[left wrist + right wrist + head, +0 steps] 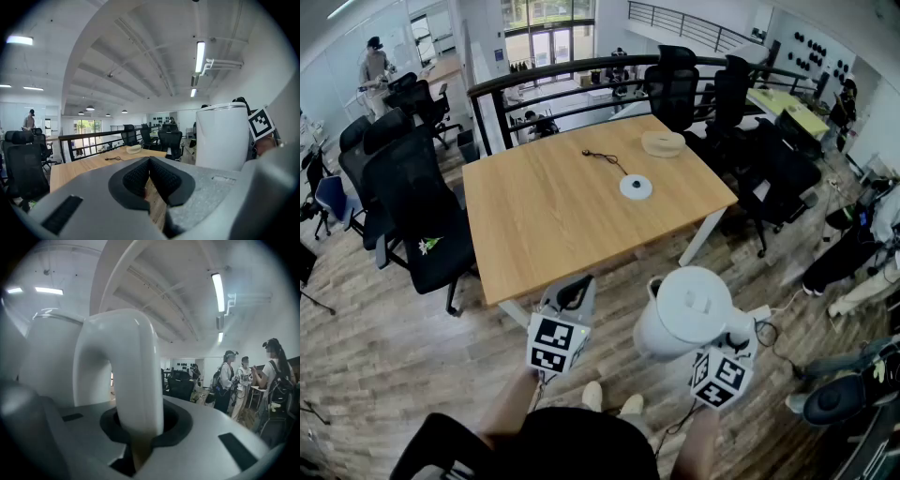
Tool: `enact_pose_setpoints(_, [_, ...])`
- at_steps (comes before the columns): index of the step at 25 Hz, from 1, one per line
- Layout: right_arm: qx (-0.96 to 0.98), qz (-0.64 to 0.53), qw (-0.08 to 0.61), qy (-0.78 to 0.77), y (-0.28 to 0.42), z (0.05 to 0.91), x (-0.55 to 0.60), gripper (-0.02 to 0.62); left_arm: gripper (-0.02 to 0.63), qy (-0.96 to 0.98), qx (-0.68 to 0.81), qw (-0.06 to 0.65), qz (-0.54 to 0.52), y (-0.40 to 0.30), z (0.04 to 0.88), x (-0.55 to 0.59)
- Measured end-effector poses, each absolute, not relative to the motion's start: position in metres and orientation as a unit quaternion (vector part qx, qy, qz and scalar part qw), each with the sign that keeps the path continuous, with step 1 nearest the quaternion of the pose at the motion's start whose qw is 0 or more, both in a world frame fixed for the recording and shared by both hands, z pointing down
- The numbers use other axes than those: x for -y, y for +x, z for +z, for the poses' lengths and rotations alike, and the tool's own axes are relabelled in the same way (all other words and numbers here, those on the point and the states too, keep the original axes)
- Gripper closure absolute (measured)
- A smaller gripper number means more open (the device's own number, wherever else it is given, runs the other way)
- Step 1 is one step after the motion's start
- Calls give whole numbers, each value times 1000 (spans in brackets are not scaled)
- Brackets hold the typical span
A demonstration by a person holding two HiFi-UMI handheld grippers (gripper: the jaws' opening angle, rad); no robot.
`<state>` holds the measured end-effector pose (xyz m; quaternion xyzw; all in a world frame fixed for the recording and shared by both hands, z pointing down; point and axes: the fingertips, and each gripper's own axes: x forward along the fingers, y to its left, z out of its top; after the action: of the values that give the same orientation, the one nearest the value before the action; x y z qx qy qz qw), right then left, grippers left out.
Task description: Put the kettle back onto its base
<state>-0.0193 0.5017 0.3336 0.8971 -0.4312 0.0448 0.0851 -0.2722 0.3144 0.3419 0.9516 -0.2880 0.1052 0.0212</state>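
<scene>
A large wooden worktop [553,206] fills the middle of the head view, ringed by black office chairs [417,202] on a wood-plank floor. I stand at its near edge with a gripper in each hand.

A white kettle [689,314] with its lid down hangs upright in the air on my right, over the floor and just short of the worktop's near edge. My right gripper [140,427] has it by the handle [126,371]. The jaws are closed narrowly on the lower part of that white loop.

My left gripper [150,173] is held level beside the kettle, not touching it. Its dark pads meet with nothing between them.

The kettle's round white base [636,187] lies flat on the worktop's far right part, well apart from the kettle. A thin black cord [602,157] trails from it.
</scene>
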Motion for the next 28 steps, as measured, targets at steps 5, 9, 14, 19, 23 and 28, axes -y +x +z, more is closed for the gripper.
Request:
enact_pose_setpoints(5, [430,45,84,898,-17,335,-499,548,603,952,286,23,105,-270,346,-310])
enact_pose_setpoints(9, [427,52,77,899,-16,336,-496,546,603,953,284,27,107,-268,348,-306])
enact_pose_setpoints(14, [429,48,79,899,-11,335,-491,545,603,953,283,29,107,-262,349,-301])
enact_pose_setpoints(19, [428,50,80,899,2,338,-483,545,603,953,283,29,108,-250,350,-293])
enact_pose_setpoints(23, [432,55,76,897,19,341,-467,545,603,951,288,30,110,-236,352,-279])
enact_pose_setpoints(28, [438,51,73,895,49,346,-441,545,603,948,297,30,114,-212,357,-257])
